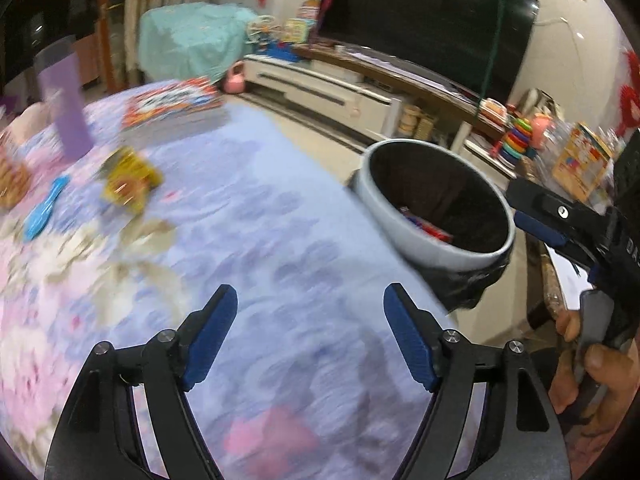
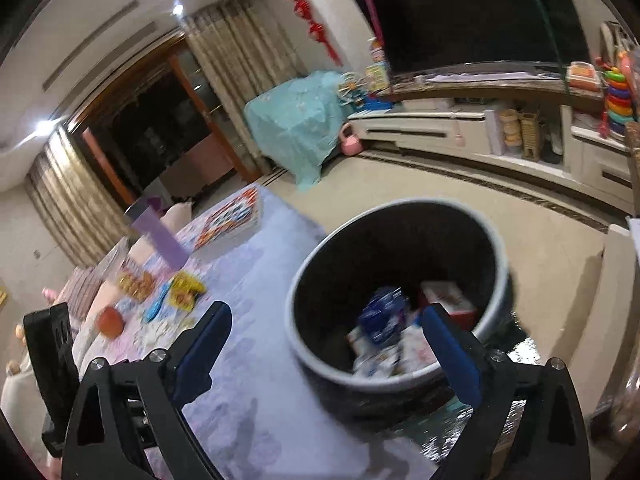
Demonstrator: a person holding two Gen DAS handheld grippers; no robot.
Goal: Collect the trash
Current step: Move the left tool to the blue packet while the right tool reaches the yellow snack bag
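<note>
A grey round trash bin with a black liner stands beside the table's edge; it also shows in the right wrist view. Several wrappers and small boxes lie inside it. A yellow snack wrapper lies on the floral tablecloth; it appears in the right wrist view too. My left gripper is open and empty over the cloth. My right gripper is open and empty, held over the bin's near rim. It also shows at the right of the left wrist view.
On the table are a purple box, a blue plastic scoop, a picture book and an orange fruit. A TV cabinet with toys and a large TV stand across the floor.
</note>
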